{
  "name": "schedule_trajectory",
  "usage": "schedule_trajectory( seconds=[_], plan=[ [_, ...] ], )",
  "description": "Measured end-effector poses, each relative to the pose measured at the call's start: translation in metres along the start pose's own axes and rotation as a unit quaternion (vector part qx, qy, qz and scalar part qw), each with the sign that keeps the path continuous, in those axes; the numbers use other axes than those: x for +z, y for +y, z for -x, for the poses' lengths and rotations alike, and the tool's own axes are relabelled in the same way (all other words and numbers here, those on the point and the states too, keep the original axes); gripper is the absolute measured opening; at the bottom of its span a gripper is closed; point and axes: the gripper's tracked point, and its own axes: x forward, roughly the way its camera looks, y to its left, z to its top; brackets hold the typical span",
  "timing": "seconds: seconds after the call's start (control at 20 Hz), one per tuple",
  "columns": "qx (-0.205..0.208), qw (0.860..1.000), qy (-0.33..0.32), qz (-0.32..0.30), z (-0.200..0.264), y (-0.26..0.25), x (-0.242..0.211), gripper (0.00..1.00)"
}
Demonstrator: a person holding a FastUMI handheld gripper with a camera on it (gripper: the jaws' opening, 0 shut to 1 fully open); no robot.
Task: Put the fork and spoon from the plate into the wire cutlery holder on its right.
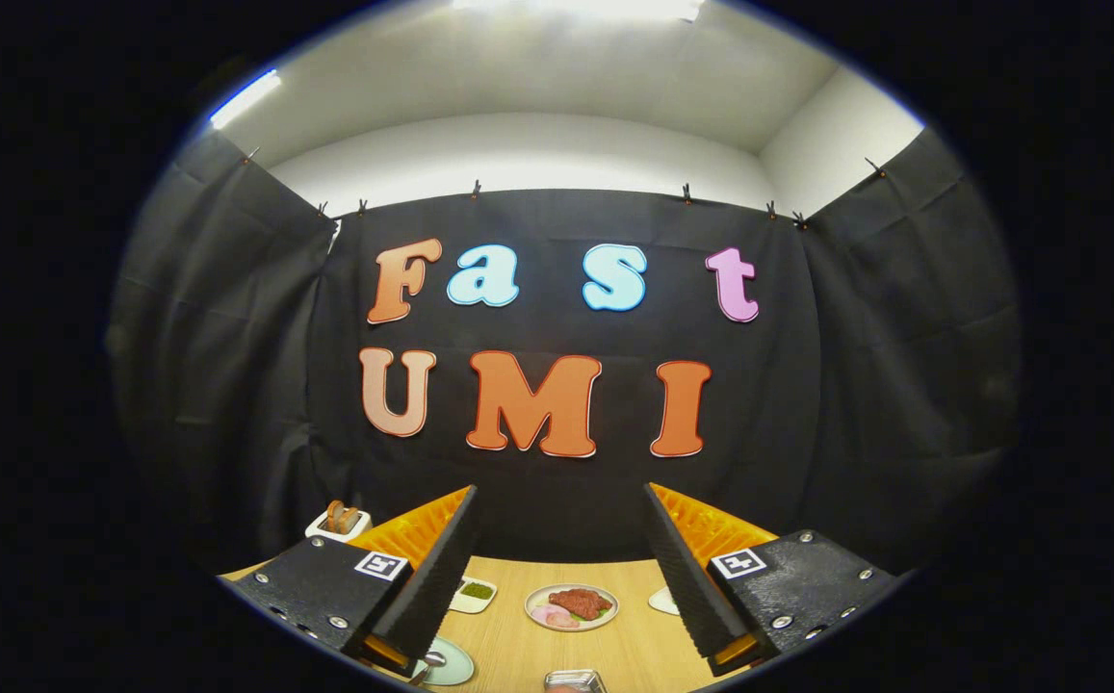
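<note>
**Tool high and wide, cutlery barely in sight**

The tool (557, 577) hangs above the tabletop (518, 654) with its fingers spread apart, nothing between them. Nearest, at the tabletop's near edge, a pale green plate (453, 666) peeks from under the left finger with a spoon (429, 662) on it; the fork I can't make out. A metal holder (574, 681) sits just right of the plate. Further on lie a meat dish (572, 606) and a small green-sauce dish (473, 594). The risk: descending blind, since the left finger hides the plate, and knocking the cutlery off.
</note>
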Motion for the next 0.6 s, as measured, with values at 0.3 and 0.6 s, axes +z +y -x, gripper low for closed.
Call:
schedule_trajectory(
  seconds=[0.3,0.6],
  plan=[
    [0.014,1.000,0.009,0.001,-0.005,0.014,-0.006,0.99],
    [0.059,0.992,0.113,0.007,-0.005,0.061,-0.079,0.99]
  ],
)
